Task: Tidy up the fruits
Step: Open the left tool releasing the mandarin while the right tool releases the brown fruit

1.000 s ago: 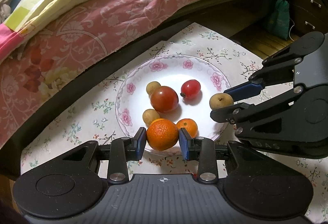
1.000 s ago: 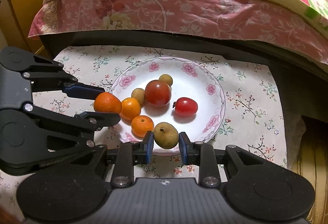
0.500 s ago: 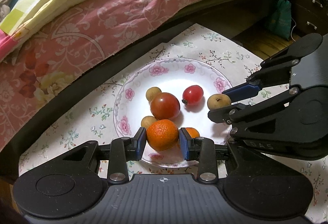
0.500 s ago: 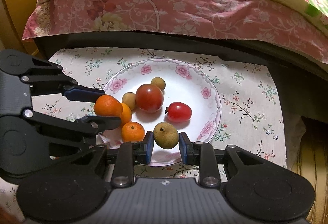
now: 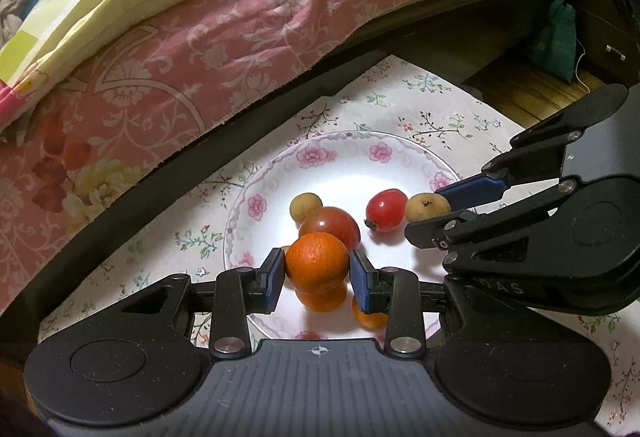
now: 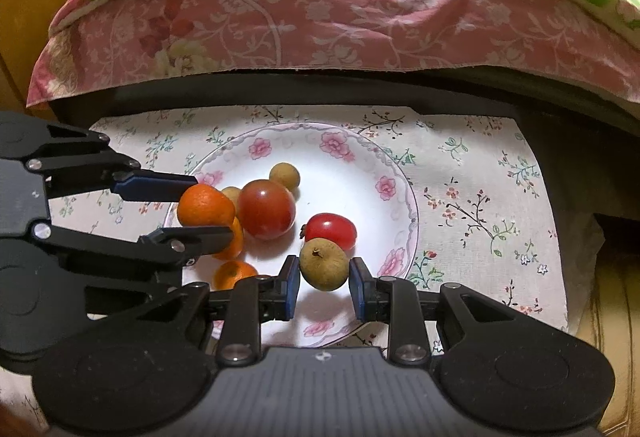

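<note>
Clamping an orange [image 5: 317, 261], the left gripper [image 5: 317, 279] hangs over the plate [image 5: 340, 145], above two more oranges. Right gripper [image 6: 324, 283] is clamped on a longan [image 6: 324, 264] just beside the small tomato [image 6: 331, 229]. A big tomato [image 6: 266, 209] and two longans lie farther in.

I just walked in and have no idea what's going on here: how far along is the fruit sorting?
Nearly done, by the look of it. Already on the flowered plate: two tomatoes, two small brown fruits and two mandarins. In hand: the left gripper holds an orange mandarin over the plate, and the right gripper holds a brown fruit over it too. Left to do: set both down. No loose fruit shows on the cloth.
</note>
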